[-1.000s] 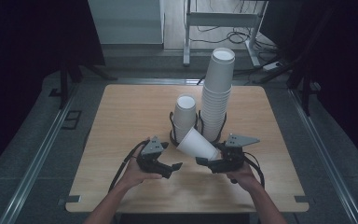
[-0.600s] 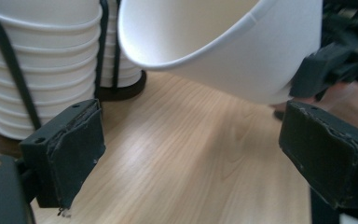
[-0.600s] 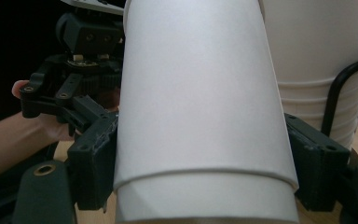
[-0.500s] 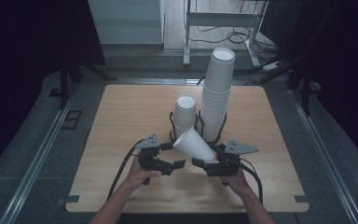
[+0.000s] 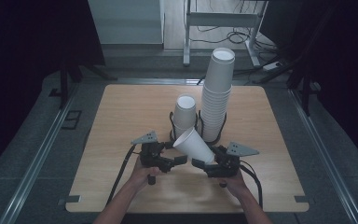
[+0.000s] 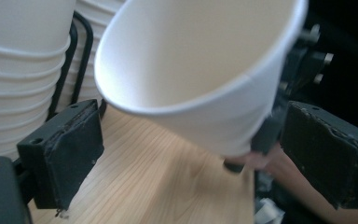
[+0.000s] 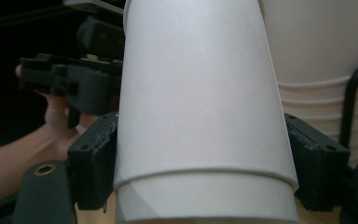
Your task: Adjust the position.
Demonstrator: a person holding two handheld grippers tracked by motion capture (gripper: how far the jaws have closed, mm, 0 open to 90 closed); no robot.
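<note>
A white paper cup [image 5: 193,145] lies tilted in the air, mouth toward the left and up. My right gripper [image 5: 205,158] is shut on its lower part. In the right gripper view both pads [image 7: 98,158] press the cup's [image 7: 196,93] sides, and a seam near its base suggests a second cup nested in it. My left gripper [image 5: 173,154] is at the cup's mouth. Its jaws have just been opening. In the left gripper view [image 6: 196,154] the cup's rim [image 6: 191,70] hangs between the two pads [image 6: 70,149], clear of both.
A tall stack of white cups [image 5: 216,102] and a short stack [image 5: 185,112] stand in black wire holders just behind the grippers. The wooden table [image 5: 121,116] has bare room to the left, right and front. Dark floor surrounds it.
The right gripper with the cup has slipped a little toward the near edge. The left gripper has kept its place.
</note>
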